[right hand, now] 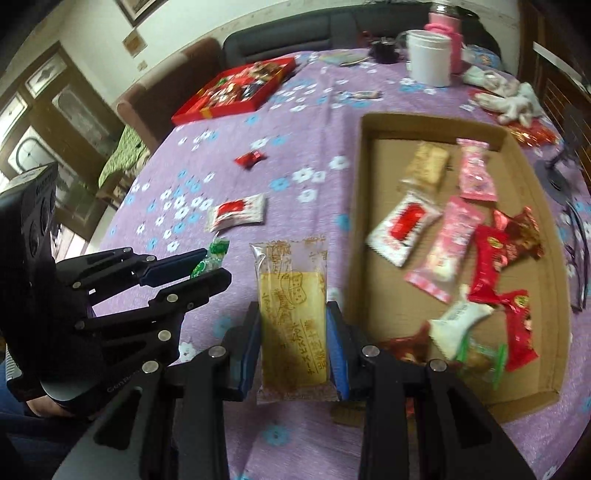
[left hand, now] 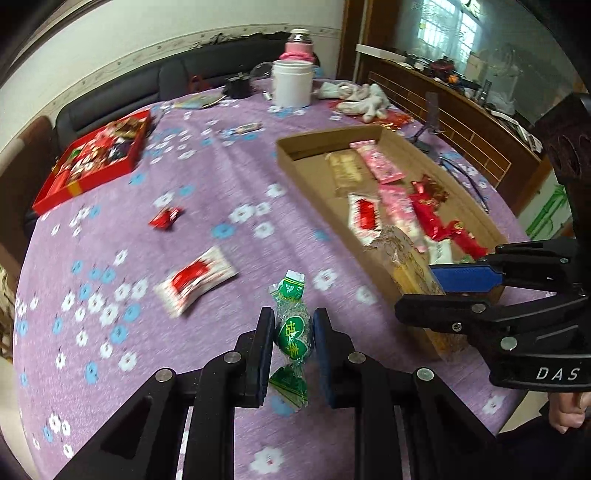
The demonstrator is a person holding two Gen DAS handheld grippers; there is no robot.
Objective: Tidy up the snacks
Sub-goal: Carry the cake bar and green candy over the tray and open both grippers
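two snacks are up off the purple cloth [left hand: 229,177], the green twist-wrapped candy [left hand: 293,334] clamped between the left gripper [left hand: 293,354] pads and the yellow wafer pack [right hand: 293,321] pinched by the right gripper [right hand: 295,354], likely bound for the cardboard tray [right hand: 360,206] just right of its fingers.

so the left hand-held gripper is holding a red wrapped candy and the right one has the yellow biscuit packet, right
Not quite: the left hand-held gripper holds a green wrapped candy, as the left wrist view shows. The right hand-held gripper does hold the yellow biscuit packet.

Dark sofa [left hand: 207,70], white wall [left hand: 147,33], perhaps windows [left hand: 443,29].
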